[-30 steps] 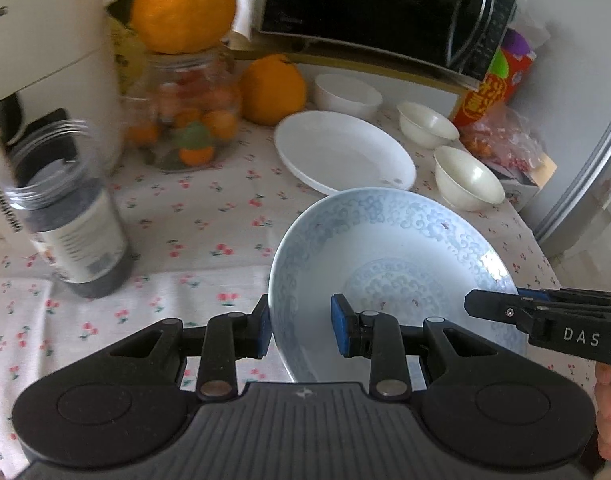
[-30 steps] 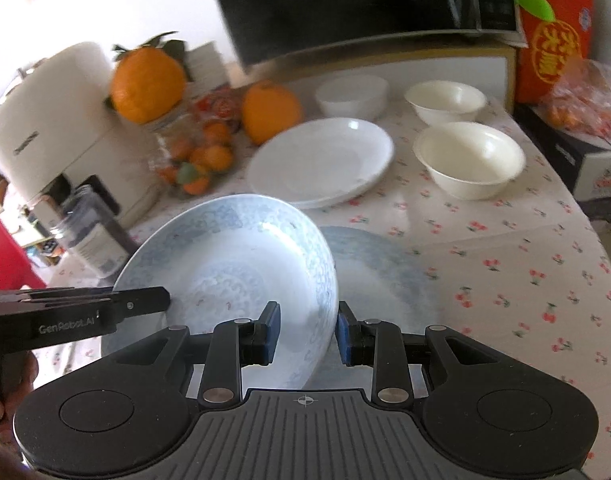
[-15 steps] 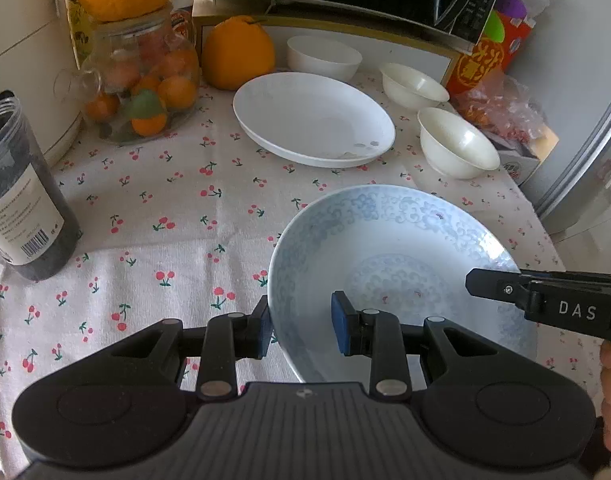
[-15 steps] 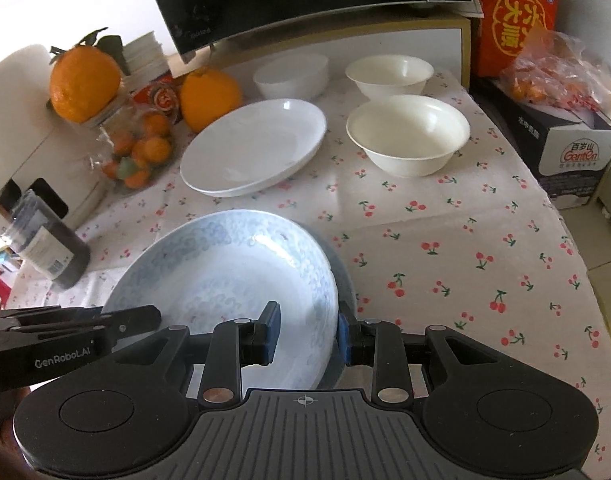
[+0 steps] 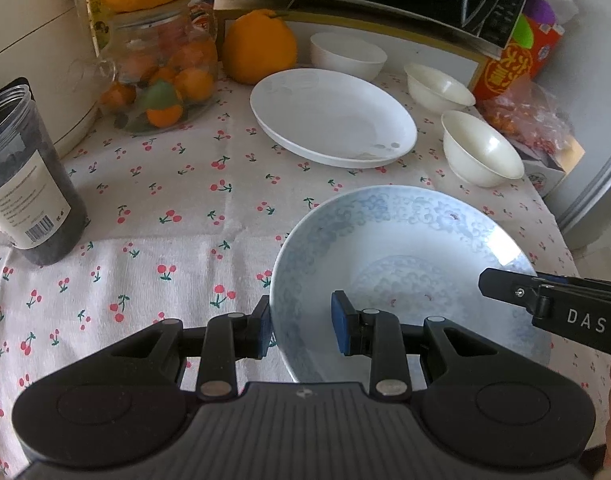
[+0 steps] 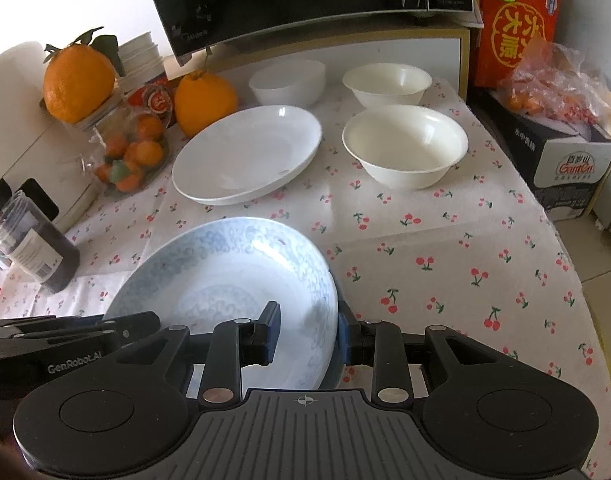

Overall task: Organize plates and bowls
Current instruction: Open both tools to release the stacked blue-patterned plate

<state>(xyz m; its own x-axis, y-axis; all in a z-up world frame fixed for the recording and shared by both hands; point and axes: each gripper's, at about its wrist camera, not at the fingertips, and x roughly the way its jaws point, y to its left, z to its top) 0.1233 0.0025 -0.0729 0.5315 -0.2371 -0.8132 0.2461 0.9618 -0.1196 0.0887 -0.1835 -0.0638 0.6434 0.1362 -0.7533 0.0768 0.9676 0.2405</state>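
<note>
Cherry-print tablecloth: both grippers apparently straddle blue plate.
</note>
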